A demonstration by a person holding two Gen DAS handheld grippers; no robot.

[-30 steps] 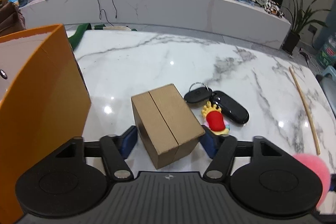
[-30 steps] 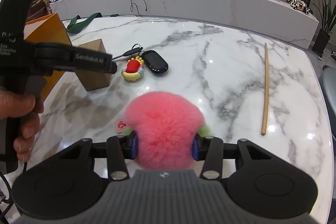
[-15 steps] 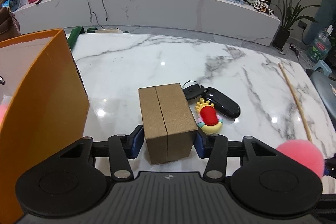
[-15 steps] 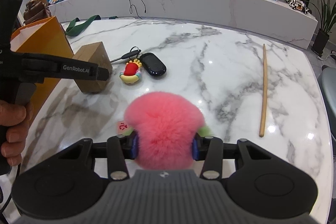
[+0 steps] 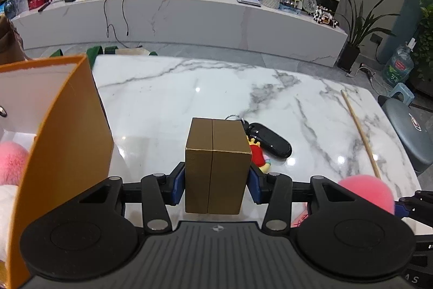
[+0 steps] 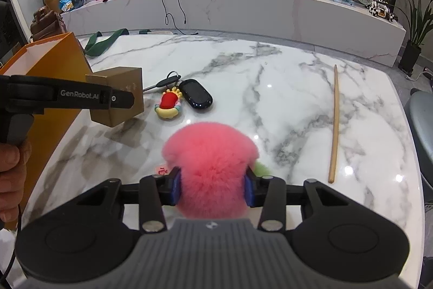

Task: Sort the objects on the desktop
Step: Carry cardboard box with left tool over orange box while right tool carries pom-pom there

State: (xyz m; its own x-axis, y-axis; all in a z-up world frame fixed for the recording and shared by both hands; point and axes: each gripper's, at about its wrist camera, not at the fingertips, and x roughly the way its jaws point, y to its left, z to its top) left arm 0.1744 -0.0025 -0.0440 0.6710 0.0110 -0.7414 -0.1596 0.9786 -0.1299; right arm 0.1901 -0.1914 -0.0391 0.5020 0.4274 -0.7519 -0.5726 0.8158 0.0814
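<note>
The left gripper (image 5: 216, 182) has its jaws clenched on the flat sides of a stiff, light-looking cardboard box (image 5: 216, 167), lifted off the bench (image 6: 270, 88). The right gripper (image 6: 212, 186) squeezes a soft pink pompom (image 6: 211, 161) between its jaws.
</note>
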